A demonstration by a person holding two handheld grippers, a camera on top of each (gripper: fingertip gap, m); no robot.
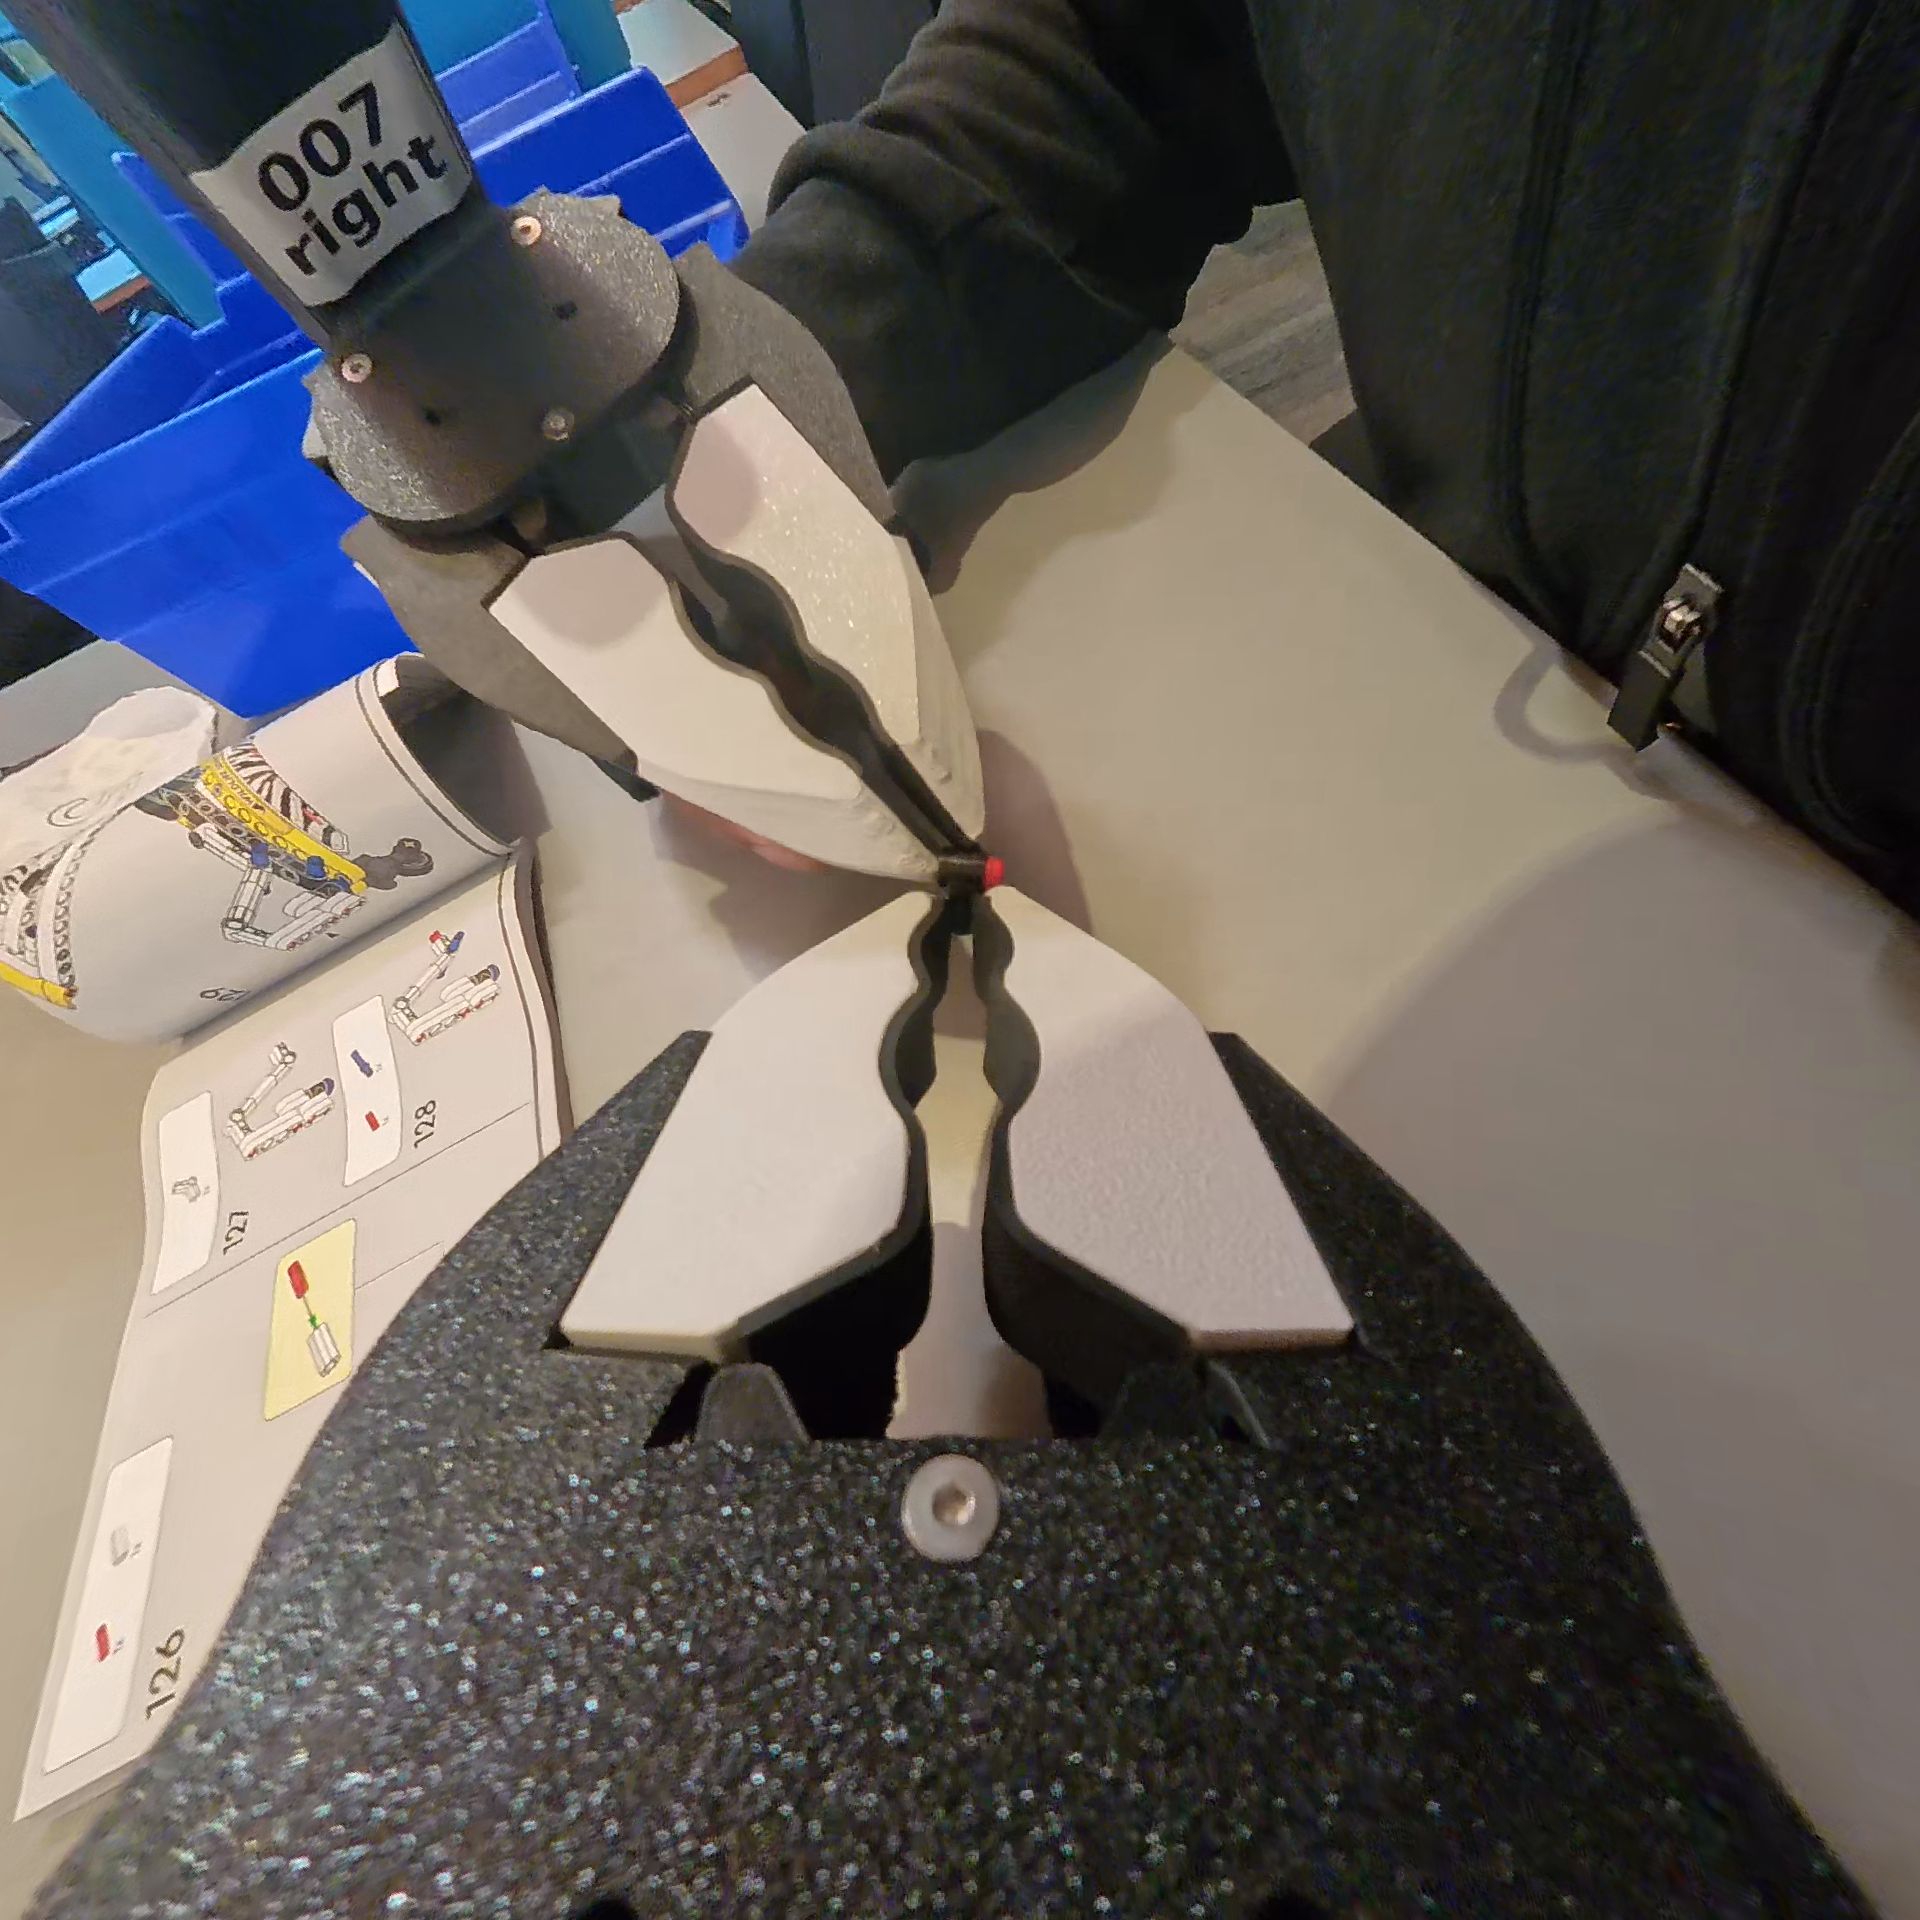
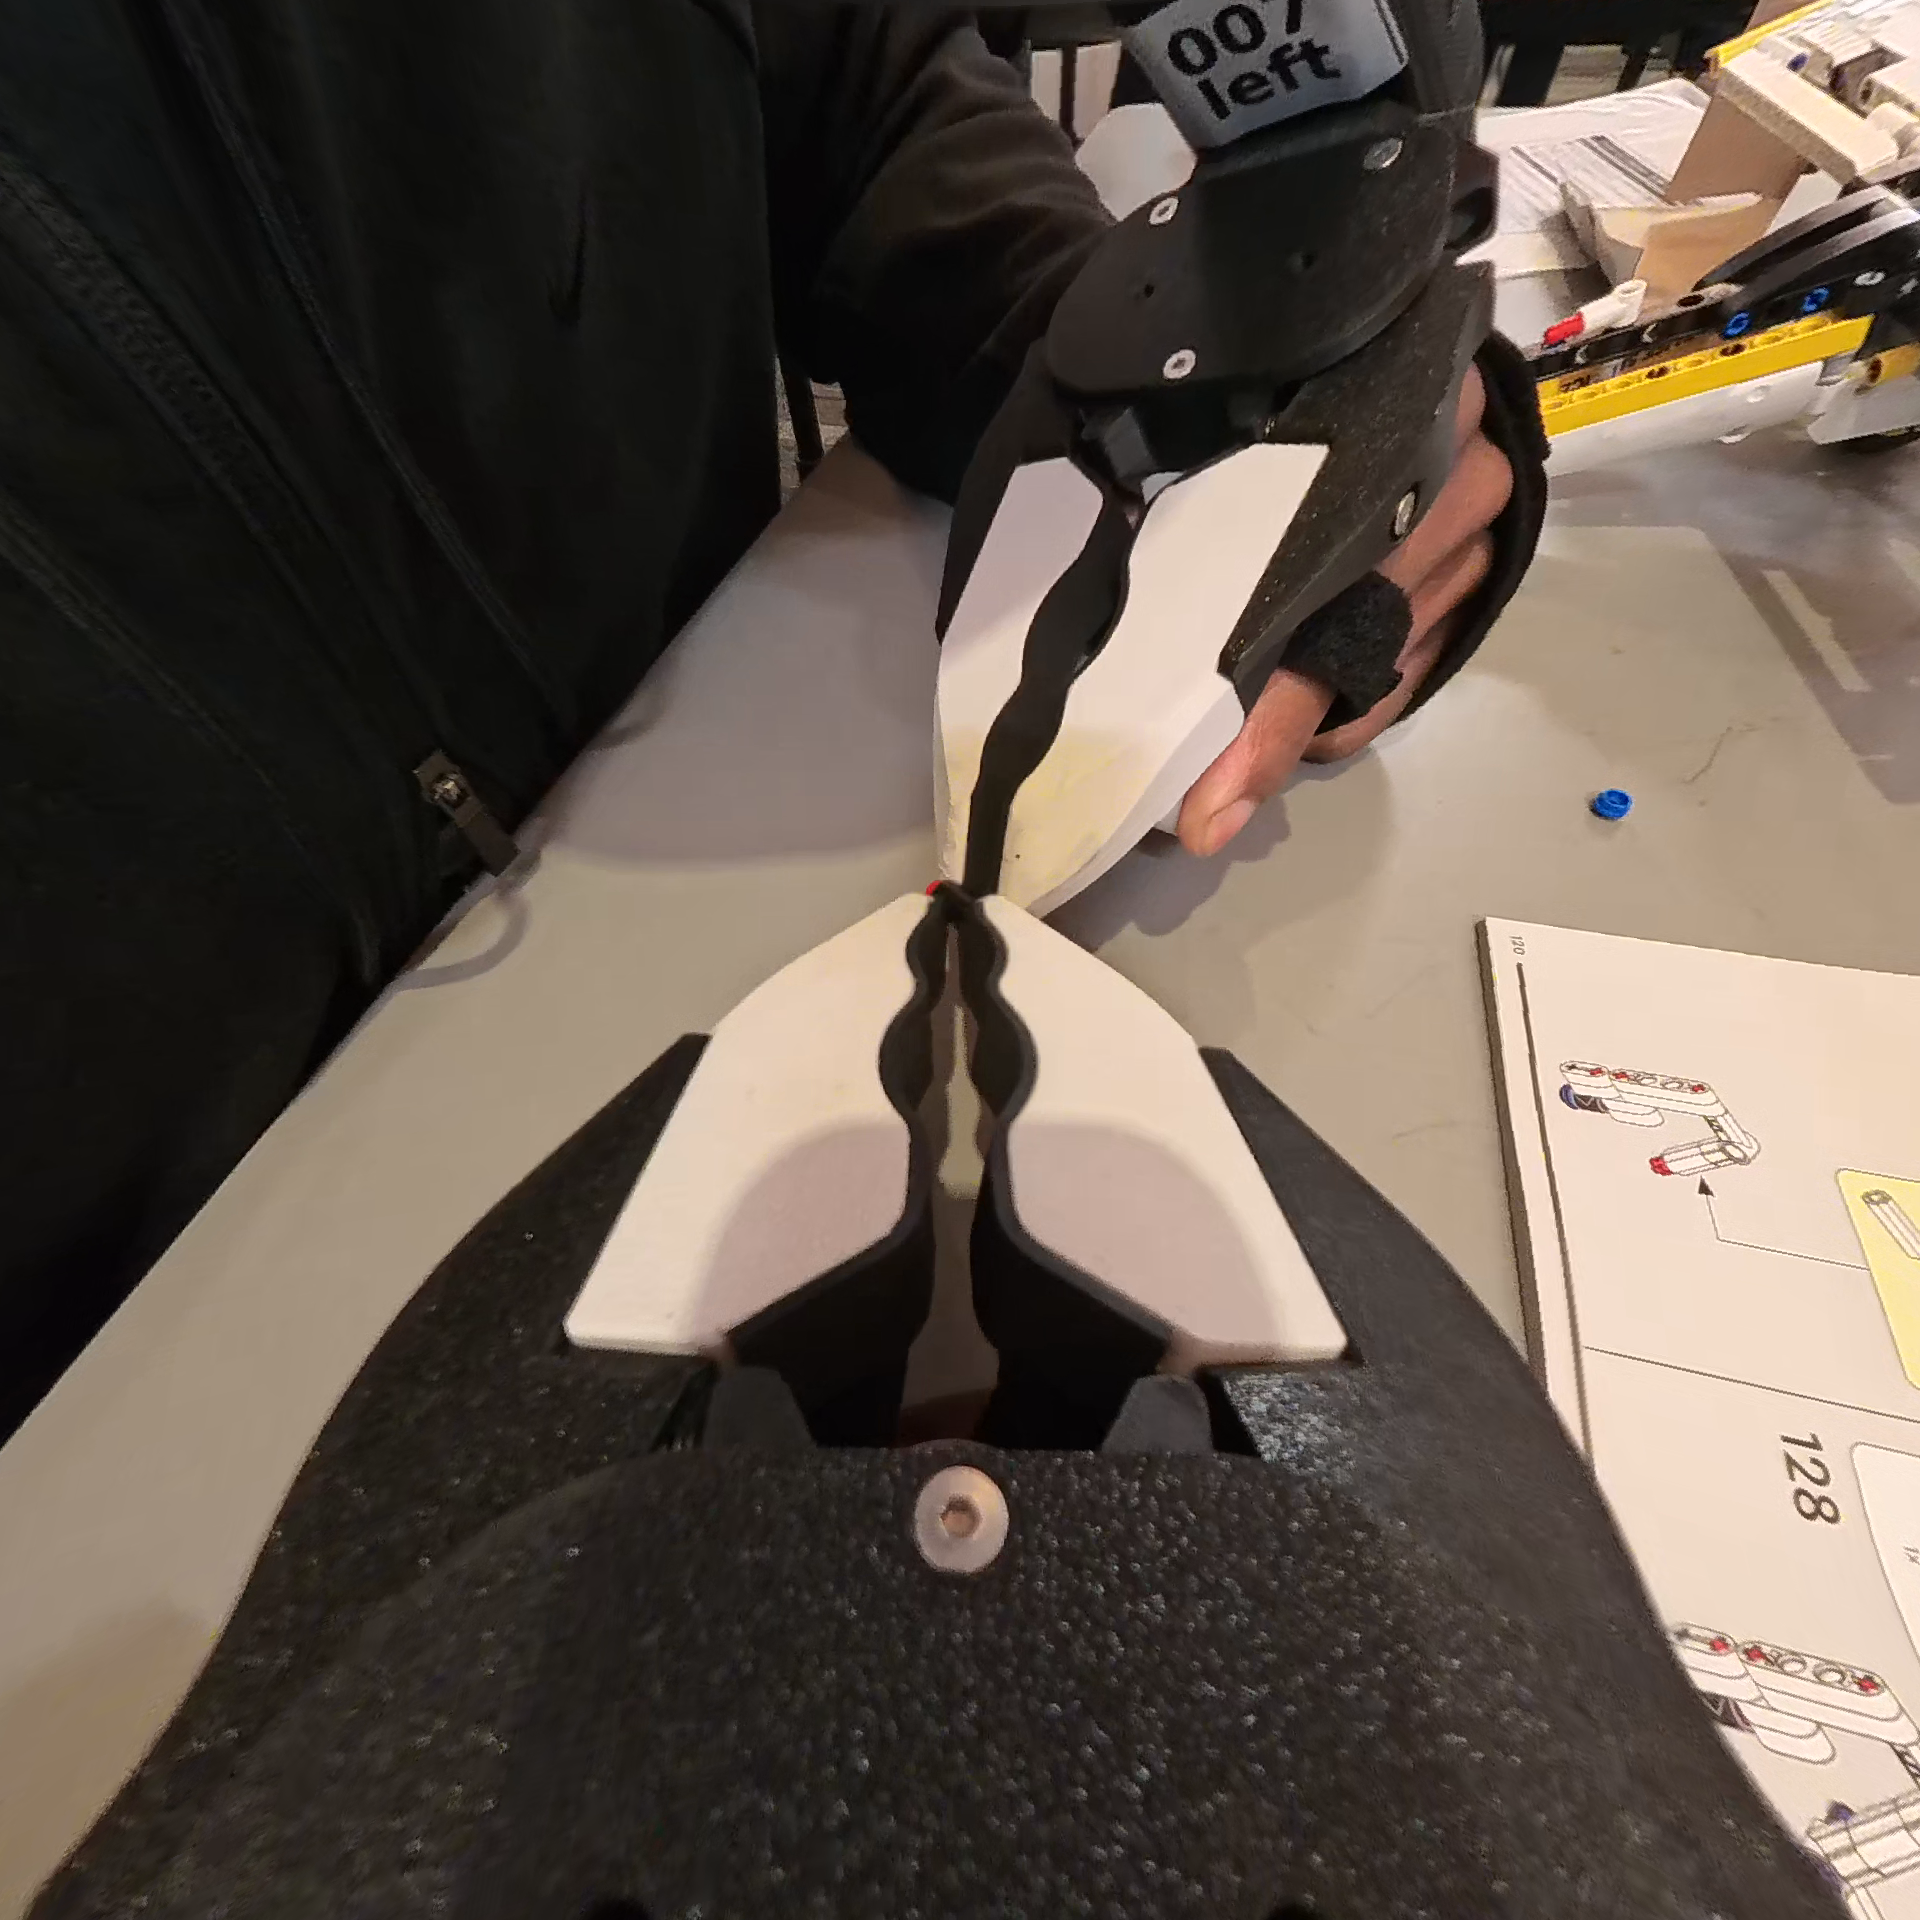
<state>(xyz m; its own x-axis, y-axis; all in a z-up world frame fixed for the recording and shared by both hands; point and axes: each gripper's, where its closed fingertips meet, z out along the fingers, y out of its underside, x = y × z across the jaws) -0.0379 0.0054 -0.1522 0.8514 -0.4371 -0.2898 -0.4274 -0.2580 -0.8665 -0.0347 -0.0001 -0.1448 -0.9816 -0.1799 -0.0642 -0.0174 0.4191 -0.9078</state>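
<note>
Red-tipped black pin (image 1: pixel 971 871) pinched tip-to-tip by left gripper (image 1: pixel 958 906) and right gripper (image 2: pixel 951 906), both narrow, above table (image 1: pixel 1299 831), beside booklet (image 1: pixel 312 1143).

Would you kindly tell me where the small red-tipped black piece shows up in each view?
Left wrist view: red-tipped piece at centre, where the two grippers' tips meet.
Right wrist view: red-tipped piece at centre, mostly hidden, just a red speck.
Shared landmark: the open instruction booklet.

A pale grey table (image 1: pixel 1299 727) fills the scene, with blue plastic bins (image 1: pixel 187 499) behind it.
</note>
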